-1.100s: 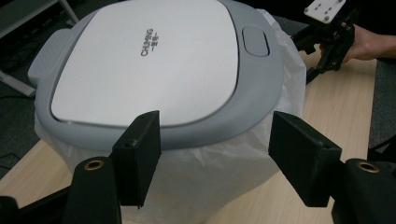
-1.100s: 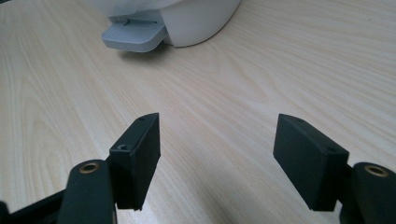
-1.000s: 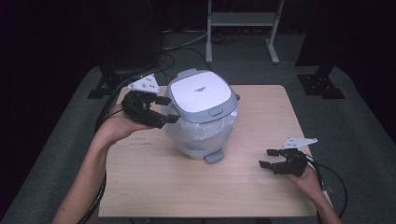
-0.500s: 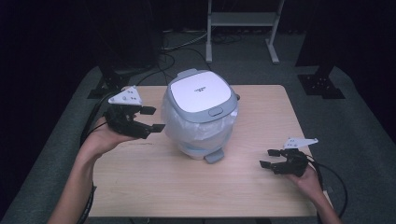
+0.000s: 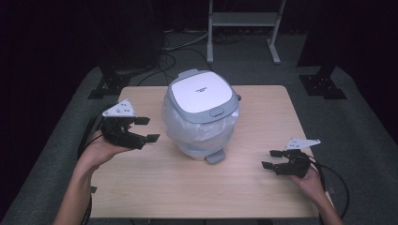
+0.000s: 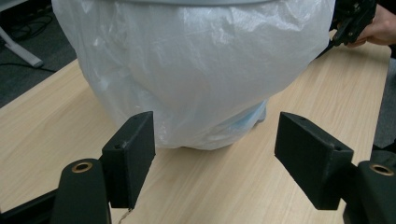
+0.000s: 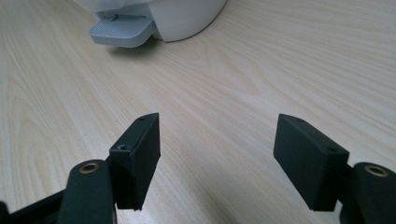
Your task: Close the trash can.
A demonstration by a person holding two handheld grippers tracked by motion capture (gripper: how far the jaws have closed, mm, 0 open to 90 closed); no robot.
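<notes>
Trash bin (image 5: pixel 201 115) stands near the middle of the wooden table (image 5: pixel 263 122), round and fat, with a smooth white and grey lid (image 5: pixel 201 92) on top. Thin, crinkly white plastic bag (image 6: pixel 187 70) hangs over its sides and puffs out. Flat grey foot pedal (image 7: pixel 122 31) sticks out low at the front of the bin. Left of the bin, the left gripper (image 5: pixel 143 130) is held up in a hand, its two blocky black jaws spread wide apart and pointed at the bag; they hold nothing and stop just short of the plastic. Right of the bin and well apart from it, the right gripper (image 5: pixel 270 158) sits low by the table, jaws also spread wide, holding nothing, with bare smooth wood between them.
</notes>
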